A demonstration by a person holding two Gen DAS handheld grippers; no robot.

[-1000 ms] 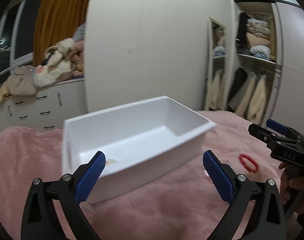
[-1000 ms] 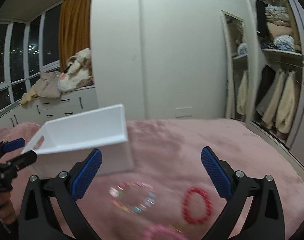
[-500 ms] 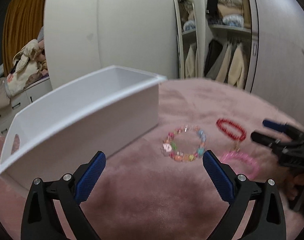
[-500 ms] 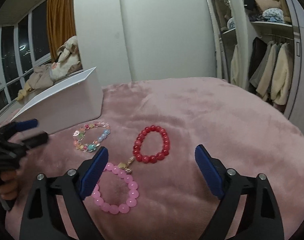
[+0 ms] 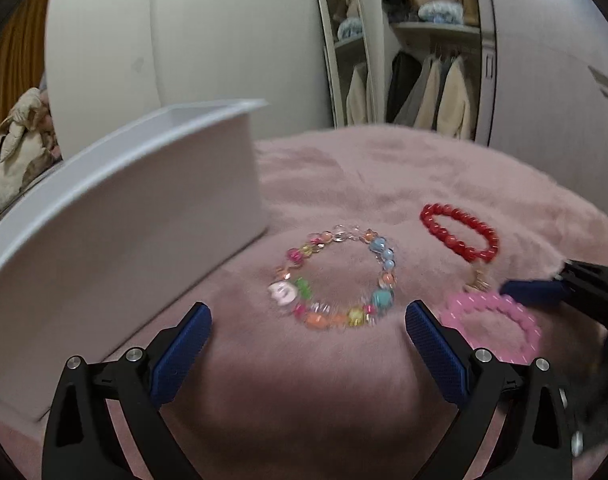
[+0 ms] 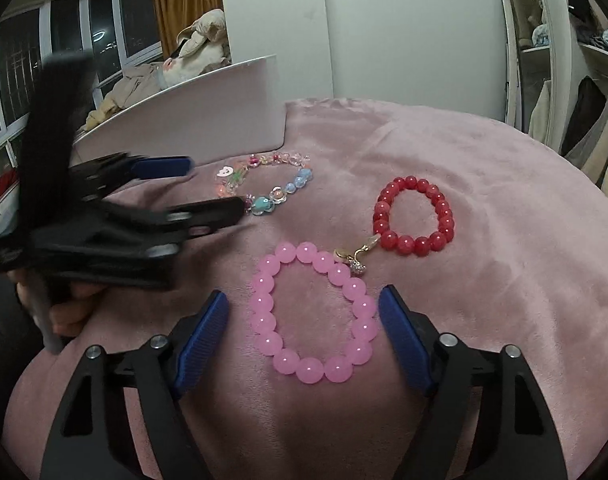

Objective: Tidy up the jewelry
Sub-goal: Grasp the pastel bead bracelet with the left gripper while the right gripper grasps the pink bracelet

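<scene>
Pink blanket, three bracelets, both grippers spread wide

Pink plush blanket [image 6: 484,280] across most of both views, bearing all the jewelry. Left wrist view: left gripper [image 5: 306,346] at bottom centre, blue pads well apart, nothing between them; multicolour bead bracelet [image 5: 334,280] flat on the blanket at frame centre, just beyond the pads. White box [image 5: 115,216] filling the left half, its near corner close to that bracelet. Red bead bracelet [image 5: 460,236] at right of centre; pink bead bracelet [image 5: 492,320] at lower right, partly behind a blue fingertip of the right gripper.

Right wrist view: right gripper [image 6: 304,336] at bottom centre, opened wide, empty, pads on either side of the pink bead bracelet [image 6: 314,322]. Gold charm [image 6: 356,256] between pink and red bead bracelet [image 6: 416,214], touching both. Multicolour bead bracelet [image 6: 263,186] at upper centre, beside the white box [image 6: 191,120]. Left gripper blurred at left, one tip at the multicolour beads.
</scene>
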